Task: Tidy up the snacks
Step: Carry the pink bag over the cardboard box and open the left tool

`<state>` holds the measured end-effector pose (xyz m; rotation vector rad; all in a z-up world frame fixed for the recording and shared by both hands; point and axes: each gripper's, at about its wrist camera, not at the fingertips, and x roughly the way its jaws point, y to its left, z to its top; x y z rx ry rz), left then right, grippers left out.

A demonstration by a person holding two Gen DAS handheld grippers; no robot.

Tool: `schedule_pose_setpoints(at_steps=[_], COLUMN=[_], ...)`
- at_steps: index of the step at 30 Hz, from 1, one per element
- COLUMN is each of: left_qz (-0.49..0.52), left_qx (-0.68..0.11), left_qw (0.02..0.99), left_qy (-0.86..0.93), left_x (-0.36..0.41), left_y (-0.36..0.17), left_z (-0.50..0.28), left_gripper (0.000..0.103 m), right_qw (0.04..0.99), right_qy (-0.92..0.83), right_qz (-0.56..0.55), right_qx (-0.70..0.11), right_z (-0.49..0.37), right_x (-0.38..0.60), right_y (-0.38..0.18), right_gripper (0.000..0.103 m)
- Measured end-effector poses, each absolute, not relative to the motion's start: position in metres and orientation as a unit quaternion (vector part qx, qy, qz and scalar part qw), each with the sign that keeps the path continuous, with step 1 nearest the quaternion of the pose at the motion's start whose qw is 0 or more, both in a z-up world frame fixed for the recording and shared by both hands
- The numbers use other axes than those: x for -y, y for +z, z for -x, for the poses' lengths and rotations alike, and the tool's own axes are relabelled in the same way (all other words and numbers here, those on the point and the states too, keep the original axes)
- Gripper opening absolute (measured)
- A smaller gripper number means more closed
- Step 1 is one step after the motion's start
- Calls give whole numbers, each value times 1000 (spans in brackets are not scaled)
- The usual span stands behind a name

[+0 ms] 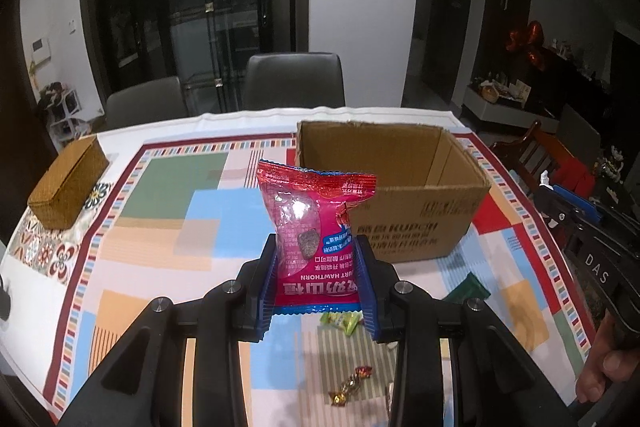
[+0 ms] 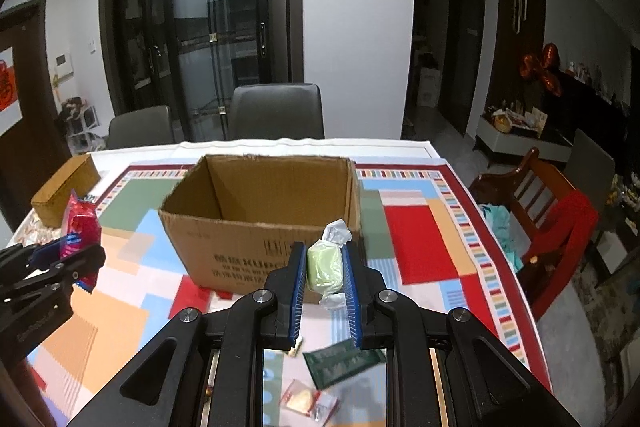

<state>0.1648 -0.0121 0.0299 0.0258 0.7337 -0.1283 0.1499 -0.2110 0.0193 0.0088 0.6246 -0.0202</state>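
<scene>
Tabletop (image 1: 160, 227), red packet (image 1: 316, 227) upright, left claw (image 1: 318, 267)

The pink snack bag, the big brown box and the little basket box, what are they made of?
The pink snack bag looks like shiny plastic film: it glints, has crimped edges, and a clear patch shows the snack inside. The big brown box looks like matte corrugated cardboard, with ragged cut top edges. The basket box seems woven, maybe rattan or straw, going by its fine crisscross texture.
</scene>
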Motion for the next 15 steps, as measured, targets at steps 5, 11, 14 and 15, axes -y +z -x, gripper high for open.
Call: schedule_pose_setpoints(at_steps=[5, 11, 14, 15], left_qz=[-13, -15, -16, -17], left_qx=[-351, -341, -337, -338], left_qw=[933, 936, 937, 937], left_qy=[-72, -83, -86, -87], left_x=[16, 21, 22, 23], left_y=[40, 53, 58, 59], left_z=[-178, -195, -206, -210], left_gripper=[35, 35, 35, 35], right_qw=[954, 956, 956, 956], right_qy=[1, 12, 21, 24], right_qz=[-6, -10, -11, -12], right_qx=[-299, -293, -293, -293], right_z=[-160, -181, -193, -197], right_x=[211, 213, 214, 214], right_y=[28, 39, 44, 45], right_gripper=[20, 20, 20, 20])
